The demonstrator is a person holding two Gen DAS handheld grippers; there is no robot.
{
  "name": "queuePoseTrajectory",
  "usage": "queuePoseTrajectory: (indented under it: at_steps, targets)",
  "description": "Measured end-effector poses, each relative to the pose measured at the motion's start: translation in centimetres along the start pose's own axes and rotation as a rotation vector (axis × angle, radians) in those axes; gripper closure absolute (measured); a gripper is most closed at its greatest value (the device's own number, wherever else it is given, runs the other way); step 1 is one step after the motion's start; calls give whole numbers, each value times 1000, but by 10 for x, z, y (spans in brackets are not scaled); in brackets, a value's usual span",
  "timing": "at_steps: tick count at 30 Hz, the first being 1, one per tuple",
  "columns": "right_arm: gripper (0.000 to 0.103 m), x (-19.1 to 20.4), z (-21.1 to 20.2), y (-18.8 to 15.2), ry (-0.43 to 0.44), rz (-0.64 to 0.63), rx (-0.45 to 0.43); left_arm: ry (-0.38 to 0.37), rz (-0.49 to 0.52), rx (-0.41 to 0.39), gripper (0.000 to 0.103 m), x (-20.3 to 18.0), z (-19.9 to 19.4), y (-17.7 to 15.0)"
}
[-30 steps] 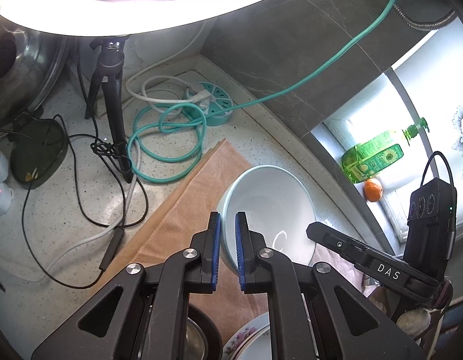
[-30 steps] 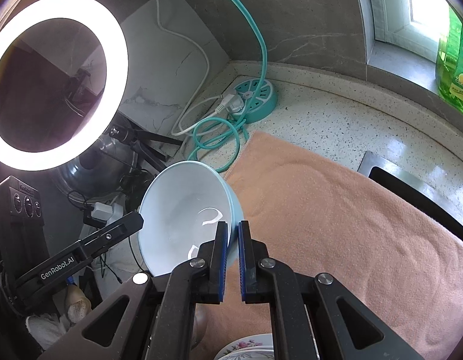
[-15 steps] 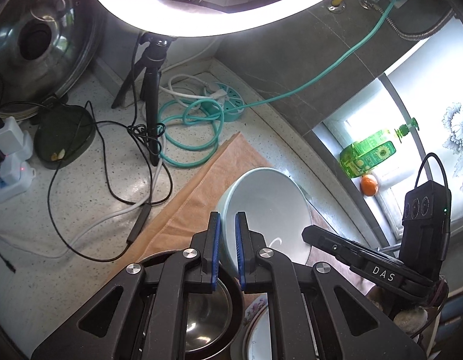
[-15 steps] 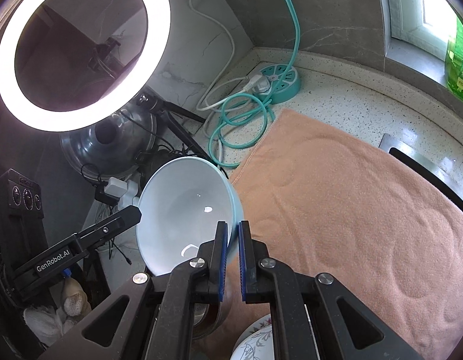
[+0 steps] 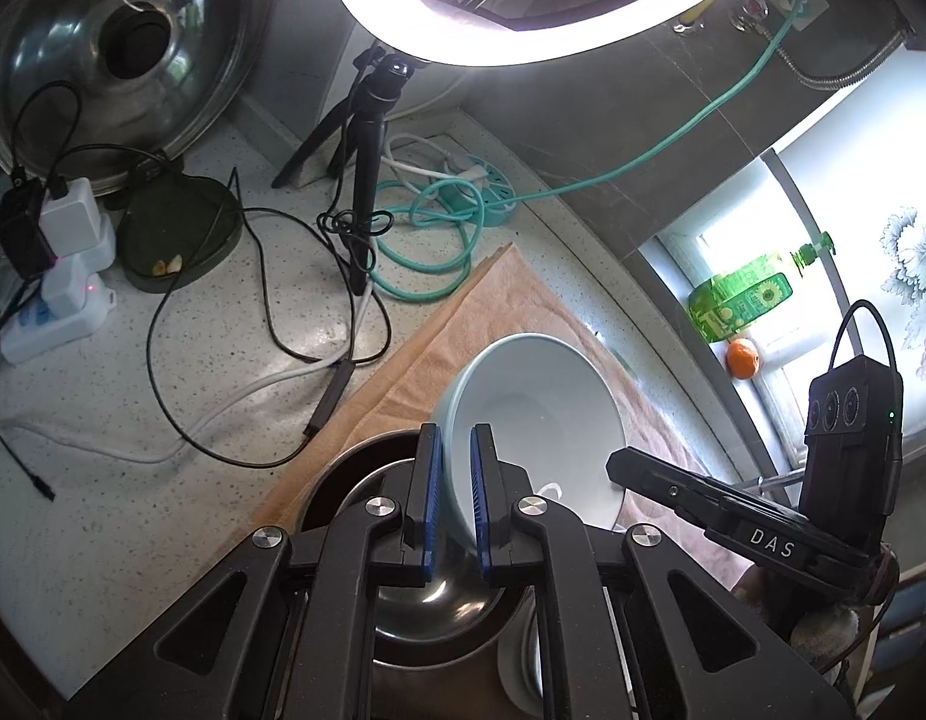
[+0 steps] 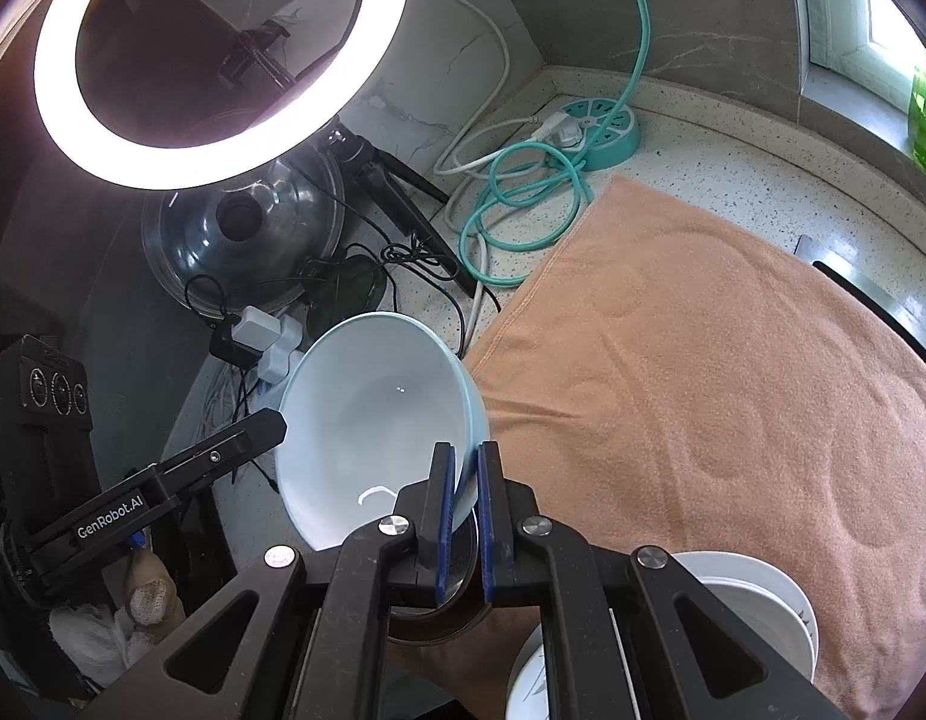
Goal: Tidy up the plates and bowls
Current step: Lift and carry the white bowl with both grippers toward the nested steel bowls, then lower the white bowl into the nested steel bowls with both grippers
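A: Where are we with the bowl [image 5: 535,420]?

B: We have it off the desk [image 5: 132,420], tilted, with both hand-held grippers pinching its rim. The left hand-held gripper [image 5: 455,504] is clamped narrow on the near-left edge, and the right hand-held gripper [image 6: 466,516] is clamped narrow on the opposite edge.

A: So this looks like the carrying step?

B: We think so. The bowl hangs over the near edge of the towel [image 6: 703,360], just above a steel bowl [image 5: 414,594] in a dark ring, with white plates [image 6: 757,606] stacked to its right.

A: What does the next move call for?

B: Probably levelling the bowl, centring it over the steel bowl, then lowering both sides together before we loosen either grip. A pinched rim on glazed ware may slip if one side lets go first.
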State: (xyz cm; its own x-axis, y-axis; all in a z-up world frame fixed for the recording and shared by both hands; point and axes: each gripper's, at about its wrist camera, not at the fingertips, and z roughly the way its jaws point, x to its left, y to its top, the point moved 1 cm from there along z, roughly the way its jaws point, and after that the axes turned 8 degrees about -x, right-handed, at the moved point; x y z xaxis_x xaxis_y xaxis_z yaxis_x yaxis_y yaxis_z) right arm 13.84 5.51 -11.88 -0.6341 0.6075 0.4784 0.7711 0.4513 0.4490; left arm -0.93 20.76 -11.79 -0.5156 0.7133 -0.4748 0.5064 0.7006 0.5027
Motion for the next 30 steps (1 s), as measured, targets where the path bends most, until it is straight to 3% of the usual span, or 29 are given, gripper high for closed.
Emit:
queuePoseTrajectory:
  at_steps: [30]
  targets:
    - [95, 16, 22, -50, -30, 15, 83, 18, -27, 90, 95, 40, 1, -36]
